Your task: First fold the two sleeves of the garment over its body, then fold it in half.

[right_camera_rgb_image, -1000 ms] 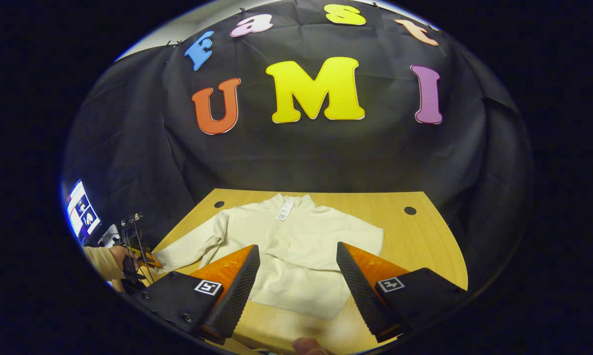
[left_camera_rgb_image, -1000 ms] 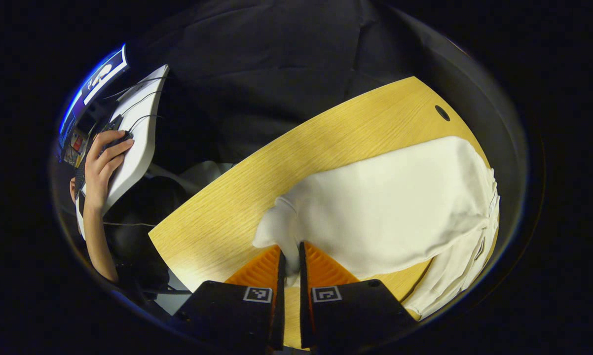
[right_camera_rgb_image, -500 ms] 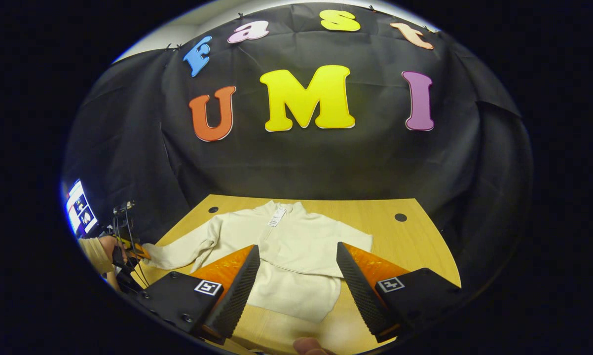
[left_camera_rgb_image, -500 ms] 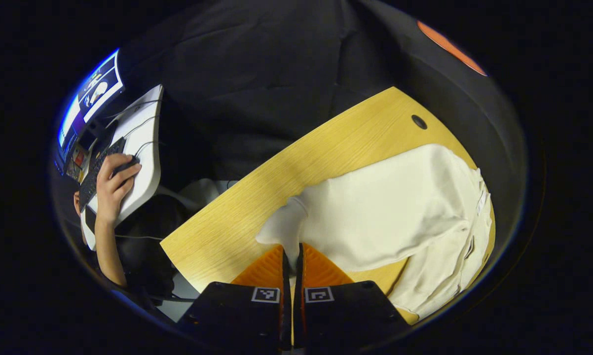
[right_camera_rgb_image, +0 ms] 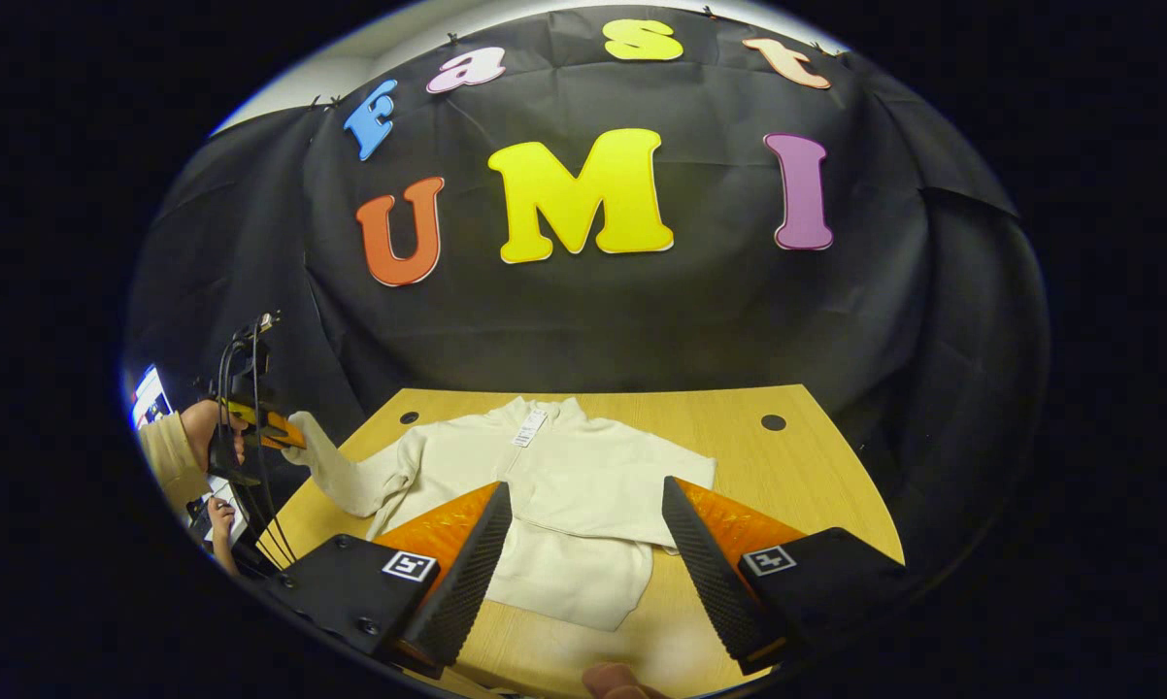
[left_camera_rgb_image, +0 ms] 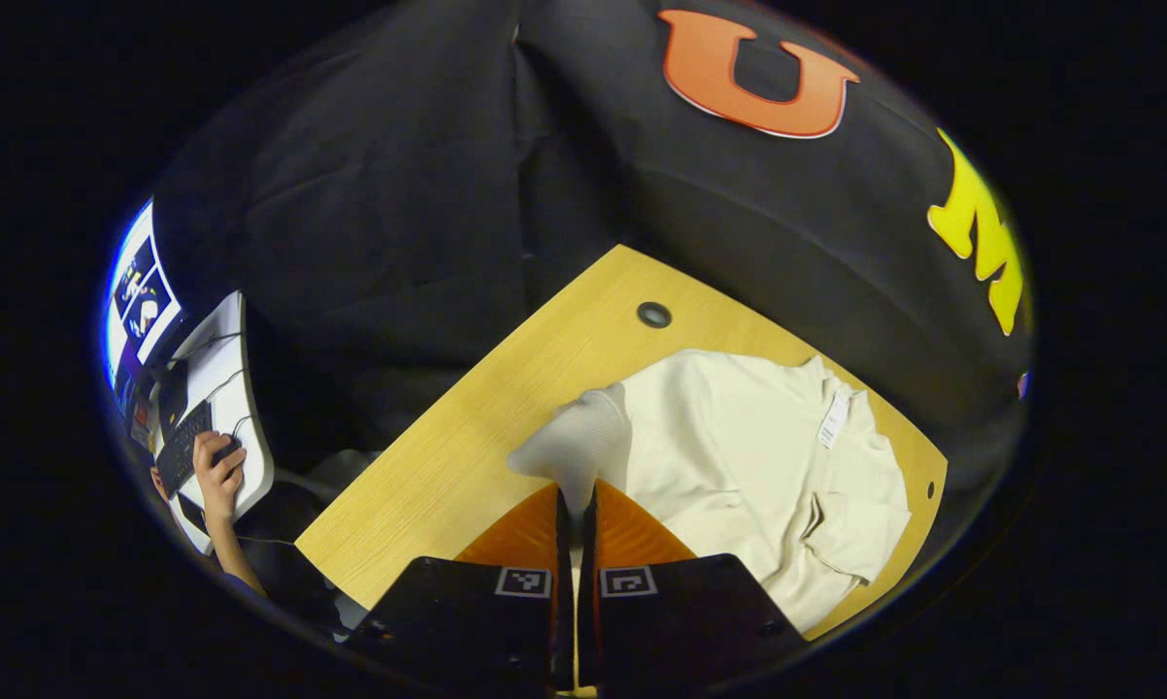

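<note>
A cream sweater (right_camera_rgb_image: pixel 564 505) lies flat on the wooden table (right_camera_rgb_image: pixel 797 476), collar toward the far wall. One sleeve (right_camera_rgb_image: pixel 632 529) lies folded across its body. The other sleeve's cuff (left_camera_rgb_image: pixel 576 449) is pinched in my left gripper (left_camera_rgb_image: pixel 576 505), which is shut on it and holds it raised above the table's left side. In the right gripper view that left gripper (right_camera_rgb_image: pixel 271 429) hangs at the far left with the sleeve (right_camera_rgb_image: pixel 346 476) stretched up to it. My right gripper (right_camera_rgb_image: pixel 583 524) hovers open over the near edge, nothing between its fingers.
Round cable holes (right_camera_rgb_image: pixel 772 422) sit near the table's far corners. Off the table's left side, a person's hand (left_camera_rgb_image: pixel 216 464) rests on a keyboard at a white desk (left_camera_rgb_image: pixel 222 388) with a lit screen (left_camera_rgb_image: pixel 135 301). A fingertip (right_camera_rgb_image: pixel 615 680) shows at the bottom edge.
My left gripper has lifted the sleeve cuff well up off the table and turned toward the sweater's body. The right gripper has stayed open in nearly the same spot.
</note>
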